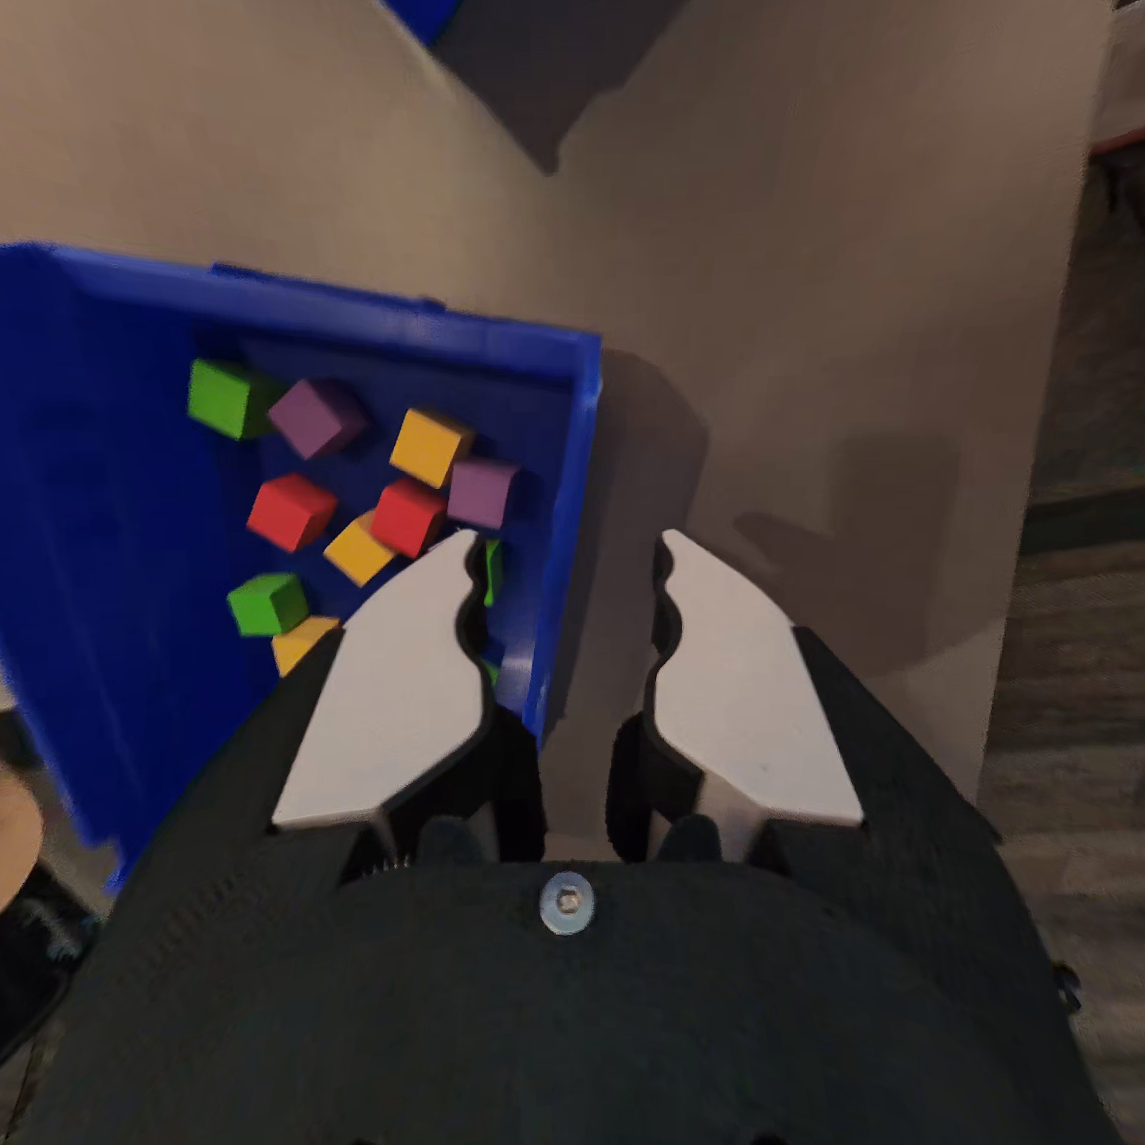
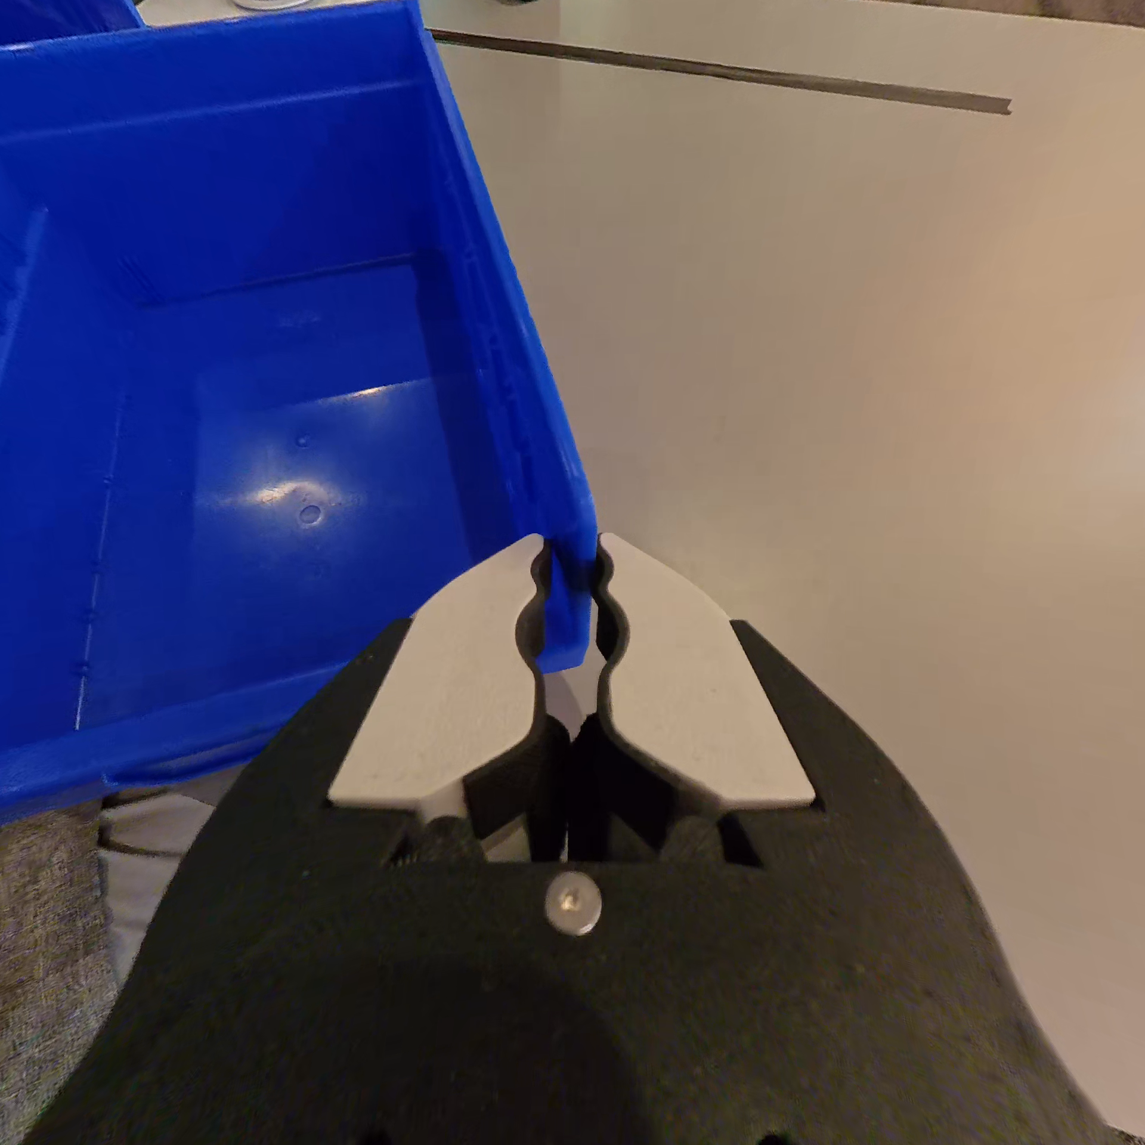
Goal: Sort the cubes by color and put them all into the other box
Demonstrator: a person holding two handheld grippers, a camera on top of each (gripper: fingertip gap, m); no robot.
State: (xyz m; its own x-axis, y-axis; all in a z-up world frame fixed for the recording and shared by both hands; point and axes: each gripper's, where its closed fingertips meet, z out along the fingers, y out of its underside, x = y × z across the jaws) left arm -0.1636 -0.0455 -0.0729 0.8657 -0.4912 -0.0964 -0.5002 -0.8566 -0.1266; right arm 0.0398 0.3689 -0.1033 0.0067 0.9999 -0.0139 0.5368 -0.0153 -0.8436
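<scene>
Pinching blue bin wall, right gripper nearly closed on corner rim, bin body left of fingers. Left gripper spread wide, empty; cube-filled bin left of fingertips, rim under gap.

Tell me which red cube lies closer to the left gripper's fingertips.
The right-hand red cube, touching the purple cube and overlapping a yellow one. The other red cube sits apart, farther left in the bin.
</scene>
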